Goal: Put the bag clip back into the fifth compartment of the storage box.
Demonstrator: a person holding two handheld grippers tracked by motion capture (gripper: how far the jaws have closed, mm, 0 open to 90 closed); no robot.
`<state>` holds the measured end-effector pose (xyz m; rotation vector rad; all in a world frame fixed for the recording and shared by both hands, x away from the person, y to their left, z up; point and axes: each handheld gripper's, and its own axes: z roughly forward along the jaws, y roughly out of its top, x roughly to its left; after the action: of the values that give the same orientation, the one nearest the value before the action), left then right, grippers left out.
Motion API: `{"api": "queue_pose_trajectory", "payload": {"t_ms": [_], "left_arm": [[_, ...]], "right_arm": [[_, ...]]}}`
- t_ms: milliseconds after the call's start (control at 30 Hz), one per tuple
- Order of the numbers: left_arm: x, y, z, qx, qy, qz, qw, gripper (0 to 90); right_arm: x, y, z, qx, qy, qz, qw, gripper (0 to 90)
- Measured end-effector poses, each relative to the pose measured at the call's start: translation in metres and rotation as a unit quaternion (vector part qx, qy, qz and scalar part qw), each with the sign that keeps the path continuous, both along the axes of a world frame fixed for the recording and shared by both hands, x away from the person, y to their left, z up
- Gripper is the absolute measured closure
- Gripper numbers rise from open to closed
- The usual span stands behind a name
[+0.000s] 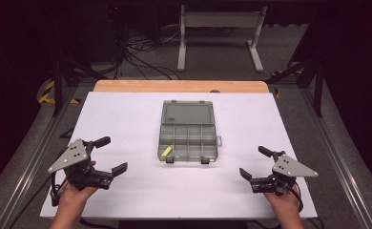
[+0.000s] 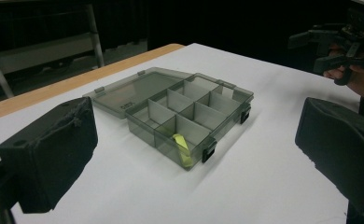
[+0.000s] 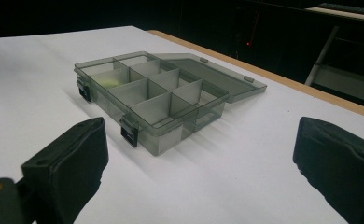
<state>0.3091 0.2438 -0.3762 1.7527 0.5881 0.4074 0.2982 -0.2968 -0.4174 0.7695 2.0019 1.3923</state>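
near the front edge of the white table [image 1: 127, 200] two hands each hold one gripper. the left gripper [image 1: 108, 155] sits by the front left corner, and its jaws stand wide apart with nothing between them. the right gripper [image 1: 254, 163] sits by the front right corner, and its jaws are spread wide too, holding nothing. both point in toward the middle of the table.

a bit farther in, at the middle of the table, is one clear grey box [image 1: 188, 141]. it is well apart from both grippers. its lid [image 1: 188, 113] is flipped all the way back and lies flat on the table, toward the far edge. two black clips [image 1: 170, 161] sit on the box's front wall.

the box has eight little rooms, four in the front row and four in the back row. one small yellow piece [image 1: 167, 151] lies in the front left corner room. in the left gripper view the yellow piece [image 2: 182, 147] leans against the wall there. the other seven rooms look bare.

so i think the work is at a resting point: the box is open, one piece is inside, and no gripper is touching anything. what may be left is to take the piece out or shut the lid. i cannot tell which.

past the far edge runs a strip of wood [image 1: 181, 86], then a dark floor with one metal stand [image 1: 221, 33] and some cables [image 1: 143, 52].
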Motion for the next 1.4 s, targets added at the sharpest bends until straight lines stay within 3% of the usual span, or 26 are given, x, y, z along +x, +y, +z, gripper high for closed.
{"api": "queue_pose_trajectory", "payload": {"t_ms": [100, 333, 700, 900, 1033, 1233, 1333, 1400], "left_arm": [[-0.003, 0.007, -0.009, -0.017, -0.008, 0.001, 0.9998, 0.0], [-0.005, 0.016, -0.026, -0.027, -0.02, 0.014, 0.9993, 0.2], [-0.007, 0.023, -0.05, -0.025, -0.049, 0.03, 0.9981, 0.2], [-0.006, 0.024, -0.062, -0.021, -0.049, 0.035, 0.998, 0.2], [-0.003, 0.031, -0.073, -0.054, -0.042, 0.036, 0.997, 0.2], [-0.002, 0.032, -0.076, -0.044, -0.039, 0.044, 0.9973, 0.2], [-0.001, 0.028, -0.079, -0.018, -0.043, 0.042, 0.998, 0.0], [0.001, 0.027, -0.081, -0.014, -0.043, 0.042, 0.9981, 0.0]], "right_arm": [[0.0, 0.0, 0.0, 0.0, -0.001, 0.001, 1.0, 3.9], [0.0, 0.001, -0.001, -0.003, -0.003, 0.003, 1.0, 3.8], [-0.001, 0.001, -0.002, 0.001, -0.009, 0.004, 1.0, 1.8], [-0.002, 0.0, -0.004, -0.002, -0.011, 0.005, 0.9999, 0.9], [-0.002, 0.0, -0.006, -0.003, -0.015, 0.008, 0.9999, 0.4], [0.0, 0.0, -0.012, 0.001, -0.006, 0.014, 0.9999, 0.0], [0.002, 0.001, -0.017, 0.001, -0.002, 0.019, 0.9998, 0.0], [0.003, 0.0, -0.019, 0.007, 0.004, 0.02, 0.9998, 0.0]]}}
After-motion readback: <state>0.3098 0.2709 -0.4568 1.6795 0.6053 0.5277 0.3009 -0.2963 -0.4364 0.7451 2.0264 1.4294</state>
